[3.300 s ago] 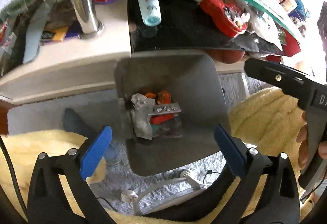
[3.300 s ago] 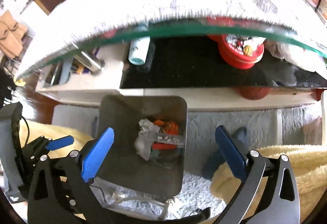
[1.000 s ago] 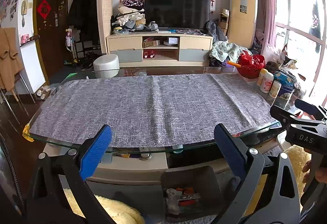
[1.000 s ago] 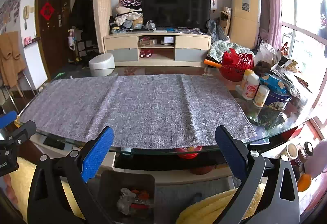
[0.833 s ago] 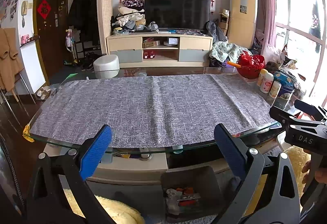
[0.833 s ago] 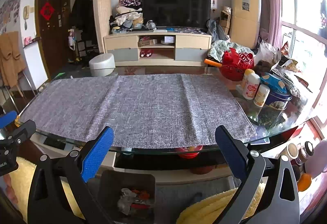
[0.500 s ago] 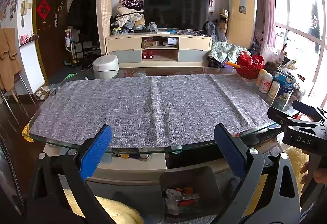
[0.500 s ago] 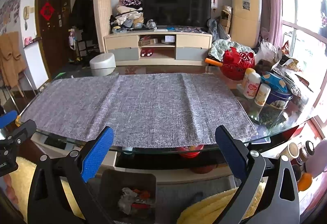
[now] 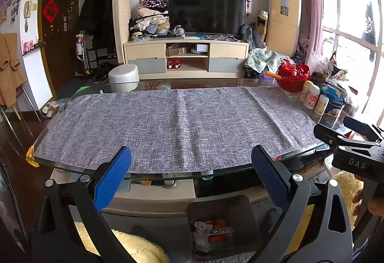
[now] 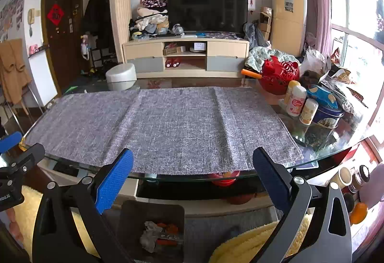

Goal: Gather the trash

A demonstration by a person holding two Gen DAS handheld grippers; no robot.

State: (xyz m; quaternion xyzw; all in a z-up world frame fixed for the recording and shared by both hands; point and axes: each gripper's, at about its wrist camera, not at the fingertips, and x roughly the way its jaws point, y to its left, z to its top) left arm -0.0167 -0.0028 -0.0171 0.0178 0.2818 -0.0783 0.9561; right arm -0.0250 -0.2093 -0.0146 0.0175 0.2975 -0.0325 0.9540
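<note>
A grey bin point(image 9: 240, 210) stands on the floor in front of the glass table, and it holds crumpled trash point(image 9: 211, 231) of grey, orange and red wrappers. It also shows in the right wrist view point(image 10: 134, 212) with the trash point(image 10: 158, 234) inside. My left gripper point(image 9: 190, 176) is open and empty, held above the bin at the table's near edge. My right gripper point(image 10: 192, 176) is open and empty, beside it to the right. A grey cloth point(image 9: 177, 123) covers the table top and nothing lies on it.
Bottles point(image 10: 297, 100), a blue tin point(image 10: 326, 116) and a red basket point(image 10: 279, 75) crowd the table's right end. The glass edge point(image 9: 168, 176) runs just ahead of both grippers. A yellow fluffy blanket point(image 9: 134, 246) lies below. A TV stand point(image 9: 187, 56) stands beyond.
Both grippers have risen from looking down into the bin to looking level over the table. In the last second the views have barely shifted.
</note>
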